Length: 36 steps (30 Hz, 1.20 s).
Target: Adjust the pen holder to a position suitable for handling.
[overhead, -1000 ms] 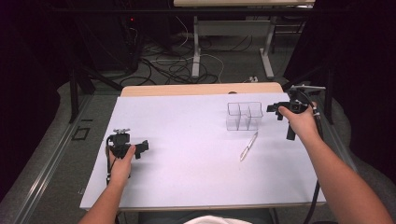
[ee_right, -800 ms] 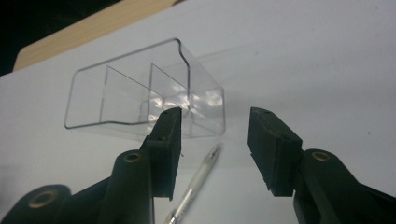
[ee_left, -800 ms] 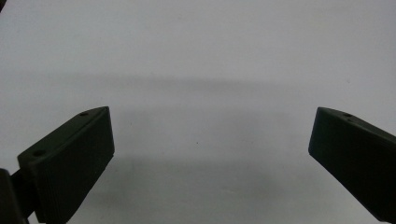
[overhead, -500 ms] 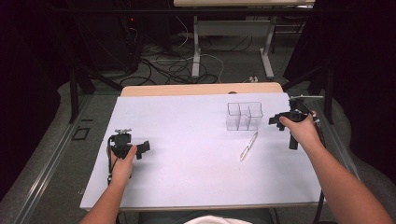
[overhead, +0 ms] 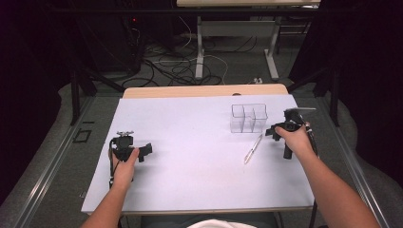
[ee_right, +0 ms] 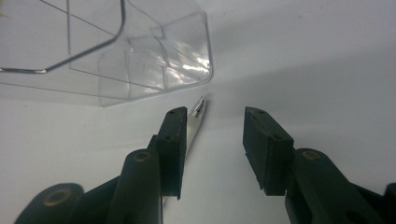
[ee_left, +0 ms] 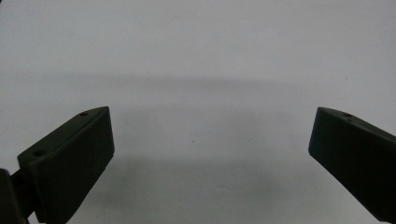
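Note:
A clear plastic organizer (overhead: 248, 118) with several compartments stands on the white tabletop (overhead: 199, 142) at the back right. A slim pen (overhead: 253, 148) lies on the table just in front of it. My right gripper (overhead: 272, 130) hovers to the right of the pen, open, nothing between its jaws. In the right gripper view the pen (ee_right: 198, 112) lies just past the left jaw, partly hidden behind it, with the organizer (ee_right: 140, 51) above. My left gripper (overhead: 146, 151) rests at the table's left side, open wide over bare table (ee_left: 205, 93).
The table's wooden back edge (overhead: 204, 90) runs behind the white sheet. Cables (overhead: 190, 66) and desk legs (overhead: 199, 47) stand on the floor beyond. A metal rail (overhead: 43, 175) runs along the left of the table.
My right gripper has come down and toward the front, from beside the organizer to next to the pen. The left gripper has stayed where it was.

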Tool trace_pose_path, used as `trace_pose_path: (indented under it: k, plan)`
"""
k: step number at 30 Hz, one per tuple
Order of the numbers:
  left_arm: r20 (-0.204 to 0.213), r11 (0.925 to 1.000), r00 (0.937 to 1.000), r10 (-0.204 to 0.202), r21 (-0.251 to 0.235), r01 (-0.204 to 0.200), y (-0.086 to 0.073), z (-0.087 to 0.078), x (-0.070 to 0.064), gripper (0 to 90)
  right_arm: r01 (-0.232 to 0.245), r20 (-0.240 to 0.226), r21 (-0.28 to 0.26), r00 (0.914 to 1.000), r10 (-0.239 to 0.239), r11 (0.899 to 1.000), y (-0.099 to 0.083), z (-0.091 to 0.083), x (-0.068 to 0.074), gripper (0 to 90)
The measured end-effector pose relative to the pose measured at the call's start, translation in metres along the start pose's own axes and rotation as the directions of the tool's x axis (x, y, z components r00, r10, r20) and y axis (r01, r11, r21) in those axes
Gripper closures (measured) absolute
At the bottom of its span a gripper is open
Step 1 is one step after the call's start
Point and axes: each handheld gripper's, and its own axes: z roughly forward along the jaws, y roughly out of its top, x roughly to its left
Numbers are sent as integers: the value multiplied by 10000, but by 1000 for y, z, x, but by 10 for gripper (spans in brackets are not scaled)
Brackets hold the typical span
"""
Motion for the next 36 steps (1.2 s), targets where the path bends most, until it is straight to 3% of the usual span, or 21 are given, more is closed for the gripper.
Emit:
trace_pose_path:
  k: [7,15,22,27,28,31,32,36]
  plan:
    - [-35,10000,10000,-21,-15,21,0,1,0,1,-639,-480,268,9967,651,9976,-6,12,1,625]
    - [-6,10000,10000,9,37,-9,0,0,0,1,-1255,-537,557,9903,1284,9905,-10,21,1,680]
    - [-7,10000,10000,-4,61,4,0,1,-1,2,-1517,-544,779,9862,1561,9854,-12,28,3,732]
    - [-11,10000,10000,-1,70,1,0,1,-1,2,-1729,-669,858,9816,1788,9812,-12,31,2,733]
    - [-15,10000,10000,22,46,-22,0,1,-1,1,-1891,-789,854,9775,1959,9782,-12,31,2,732]
    - [-9,10000,10000,5,64,-5,0,1,-1,2,-1956,-641,953,9773,2021,9761,-11,30,2,733]
    - [-20,10000,10000,9,68,-8,0,1,-1,2,-2131,-807,959,9719,2209,9723,-11,31,2,734]
    - [-25,10000,10000,56,43,-55,0,1,-1,2,-2315,-745,911,9683,2384,9686,-10,32,5,732]
